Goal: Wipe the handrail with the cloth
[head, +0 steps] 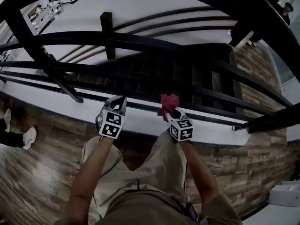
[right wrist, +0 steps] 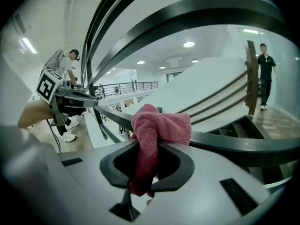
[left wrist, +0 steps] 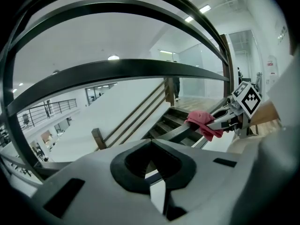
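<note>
Cloth (right wrist: pixel 157 130), one pink piece, is clamped in my right gripper (right wrist: pixel 146 172). The jaws are closed on its tail, which hangs down between them, and the knotted bunch bulges out just past the tips. That bunch presses on the dark handrail bar (right wrist: pixel 243 144) straight ahead of the tips. My left gripper (left wrist: pixel 152 165) is clenched too, jaws together with nothing in them. It sits to the left of the right one, near it but apart, with its tips at the same railing; I cannot tell whether they touch. So there are two grippers, one cloth, and a railing of several stacked bars whose number I cannot fix through the bend of the lens.

The left gripper view shows the cloth draped over the bar from the side, off to that gripper's right. The head view alone shows both grippers side by side, the wooden floor (head: pixel 42 172) under me, and one white shoe (head: pixel 29 137) well off to the left gripper's left. Beyond the bars, stairs (left wrist: pixel 176 118) drop away. Farther out, the right gripper view shows two people: one person (right wrist: pixel 71 62) past the left gripper, and a second person (right wrist: pixel 265 74) beside a wooden post (right wrist: pixel 252 76).
</note>
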Tool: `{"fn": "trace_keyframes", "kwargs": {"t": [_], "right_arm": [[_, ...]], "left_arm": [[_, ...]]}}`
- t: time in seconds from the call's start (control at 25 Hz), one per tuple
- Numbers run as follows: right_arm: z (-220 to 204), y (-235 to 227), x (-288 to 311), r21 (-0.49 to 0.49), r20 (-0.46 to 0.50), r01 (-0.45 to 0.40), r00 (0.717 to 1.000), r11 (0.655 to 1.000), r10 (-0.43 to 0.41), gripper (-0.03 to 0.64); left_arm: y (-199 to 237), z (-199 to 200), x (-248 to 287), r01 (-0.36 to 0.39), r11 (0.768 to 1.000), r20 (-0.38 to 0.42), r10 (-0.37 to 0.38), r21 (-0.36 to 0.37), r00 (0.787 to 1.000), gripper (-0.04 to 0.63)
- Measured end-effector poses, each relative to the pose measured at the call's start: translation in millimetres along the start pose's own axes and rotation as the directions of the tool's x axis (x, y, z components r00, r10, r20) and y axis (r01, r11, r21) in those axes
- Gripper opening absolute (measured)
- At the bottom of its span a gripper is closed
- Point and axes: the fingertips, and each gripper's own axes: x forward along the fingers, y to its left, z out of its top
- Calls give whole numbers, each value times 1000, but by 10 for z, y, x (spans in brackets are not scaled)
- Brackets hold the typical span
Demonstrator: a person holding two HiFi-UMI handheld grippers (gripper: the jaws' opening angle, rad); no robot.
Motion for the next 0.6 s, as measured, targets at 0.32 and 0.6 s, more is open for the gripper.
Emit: {"fn": "trace_keyframes", "kwargs": {"t": [0.32, 0.6], "right_arm": [[301, 1166, 768, -39, -39, -180, 983, 983, 179, 71], [663, 2444, 1689, -69, -47, -278, 960, 958, 275, 71]], "left_arm": [[737, -534, -559, -140, 988, -59, 137, -67, 989, 17], [1699, -1156, -1170, -327, 931, -125, 309, -165, 943, 17]]}}
